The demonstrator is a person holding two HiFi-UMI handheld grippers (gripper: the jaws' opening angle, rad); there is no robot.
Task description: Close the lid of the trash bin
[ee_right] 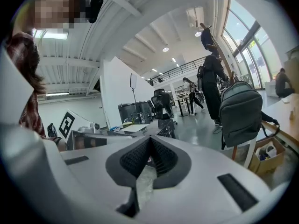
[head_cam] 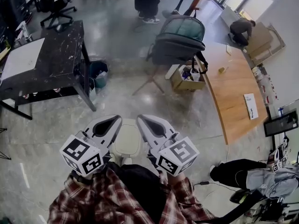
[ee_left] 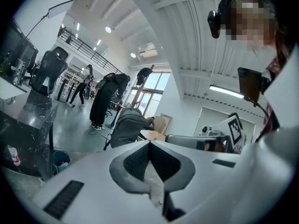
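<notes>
**Cream plastic bin, sitting right between the tongs**

The bin (head_cam: 127,141) looks like a light, hard shell with a smooth, probably slippery top. I'd push the lid down by its edge, not pinch it. I can't tell how far open it is.

The left gripper (head_cam: 116,119) and right gripper (head_cam: 141,118) flank the bin, both with jaws pressed together and nothing in them.

Beyond the bin are a wooden counter (head_cam: 233,87), black table (head_cam: 60,50), backpack (head_cam: 180,34), cardboard box (head_cam: 187,80) and teal bucket (head_cam: 98,73). All sit well apart, nothing blocking.

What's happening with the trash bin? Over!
Left gripper shut, empty. Right gripper shut, empty. Trash bin lid below, between them, looks down. Nothing in the way.
</notes>
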